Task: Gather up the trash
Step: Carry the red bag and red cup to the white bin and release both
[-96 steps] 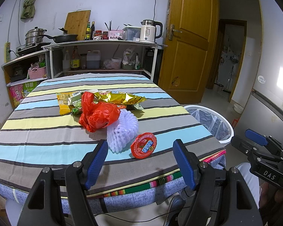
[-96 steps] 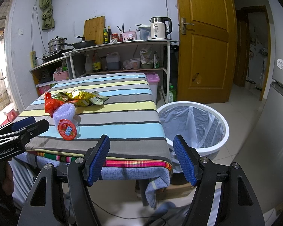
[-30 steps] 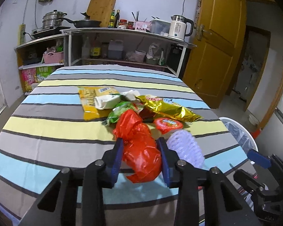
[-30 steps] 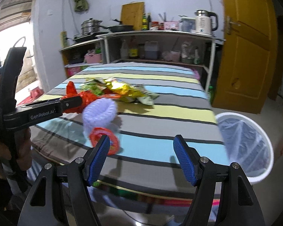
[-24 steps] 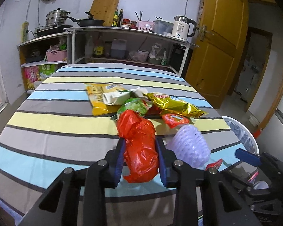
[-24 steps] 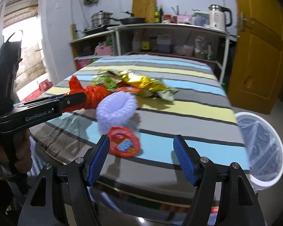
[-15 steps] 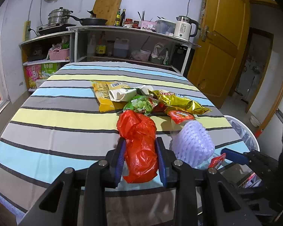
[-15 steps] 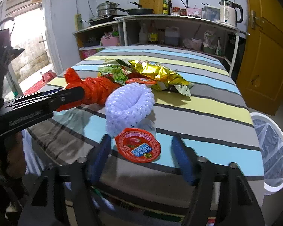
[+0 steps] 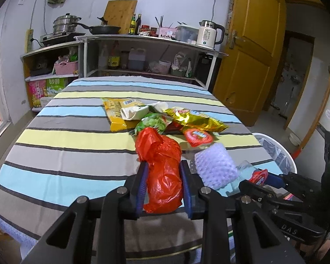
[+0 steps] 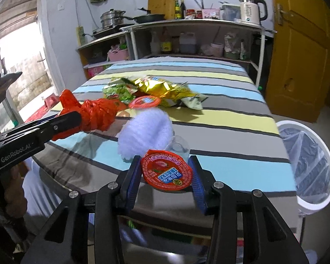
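My left gripper [image 9: 162,165] has its jaws closing on a crumpled red plastic bag [image 9: 160,154], and both pads press its sides above the striped table [image 9: 66,136]. In the right wrist view the red plastic bag [image 10: 96,114] sticks out sideways from that gripper at the left. My right gripper [image 10: 165,159] is closing at the table's near edge. A clear cup with a red foil lid [image 10: 166,172] fills the gap between its pads, which touch the rim. A white foam fruit net [image 10: 145,132] lies just behind the cup.
Further back lie a gold wrapper [image 9: 198,121], a green packet [image 9: 154,121], a yellow packet [image 9: 116,112] and a second red lid [image 9: 198,136]. A white bin [image 10: 297,123] with a clear liner stands on the floor right of the table. Kitchen shelves line the back wall.
The right gripper's jaws have come in from wide open to the red-lidded cup, which now sits between them. The left gripper has squeezed the red bag a little tighter.
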